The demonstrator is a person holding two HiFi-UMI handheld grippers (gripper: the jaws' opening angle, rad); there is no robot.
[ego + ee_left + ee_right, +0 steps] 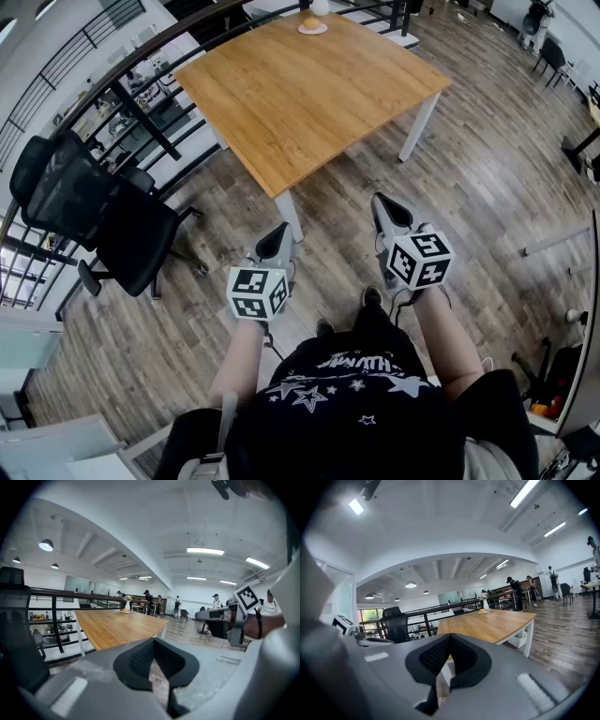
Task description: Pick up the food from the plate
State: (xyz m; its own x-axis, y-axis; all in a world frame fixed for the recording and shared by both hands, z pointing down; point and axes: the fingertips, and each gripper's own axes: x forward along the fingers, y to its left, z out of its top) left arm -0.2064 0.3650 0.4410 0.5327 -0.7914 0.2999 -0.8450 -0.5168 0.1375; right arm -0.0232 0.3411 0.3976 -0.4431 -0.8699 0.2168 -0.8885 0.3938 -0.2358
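- Two grey hand-held grippers, each carrying a cube with square markers, are held low in front of the person; the left gripper (277, 234) and the right gripper (384, 206) both have their black ribbed jaws pressed together with nothing between them, and both point toward the table from well short of it
- One floor of grey-brown wooden planks (487, 159) lies under everything
- One square light-wood table on white legs (309, 94) stands beside a black metal railing (141, 122)
- One black mesh office chair (84, 211) stands left of the table, near the railing
- One small white plate (323, 30) sits at the table's far edge, well apart from both grippers, with a white vessel (320, 6) just behind it
- One piece of food (310, 21), a small rounded orange-yellow lump, lies on that plate; it is too small in every view to tell its long axis or which way it points
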